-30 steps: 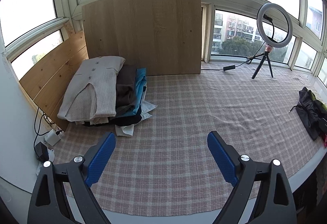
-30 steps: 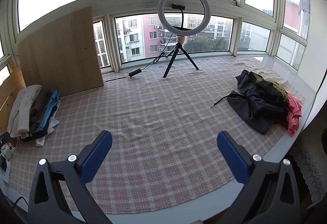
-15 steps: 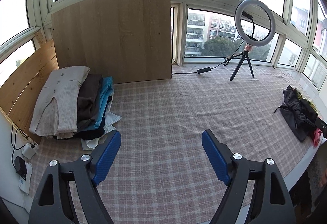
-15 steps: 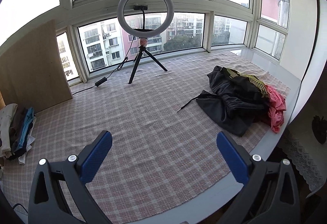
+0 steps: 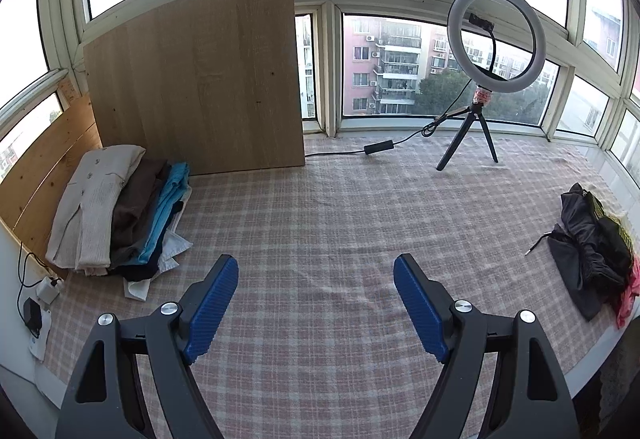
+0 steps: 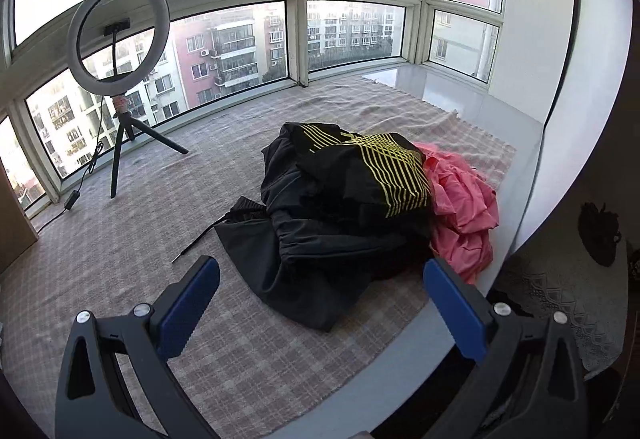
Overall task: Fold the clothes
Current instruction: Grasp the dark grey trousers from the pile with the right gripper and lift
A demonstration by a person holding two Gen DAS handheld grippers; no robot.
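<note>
A heap of unfolded clothes lies at the right end of the checked cloth (image 5: 320, 207): a black garment with yellow stripes (image 6: 344, 199) on top and a pink garment (image 6: 464, 211) behind it. My right gripper (image 6: 320, 267) hovers open just in front of this heap, with nothing between its blue pads. The heap (image 5: 592, 251) also shows at the far right of the left wrist view. A stack of folded clothes (image 5: 116, 215), with a beige buttoned top uppermost, rests at the far left. My left gripper (image 5: 316, 267) is open over bare cloth between the two piles.
A ring light on a tripod (image 5: 494, 39) stands by the windows, its cable (image 5: 378, 147) trailing left. A wooden board (image 5: 196, 91) leans behind the folded stack. Plugs and wires (image 5: 40, 299) sit off the cloth's left edge. The platform edge (image 6: 400, 371) runs close under the right gripper.
Both grippers have swung to the right. The black and pink heap has grown large in front of the right gripper. The left jaws stand slightly narrower than a second ago.
</note>
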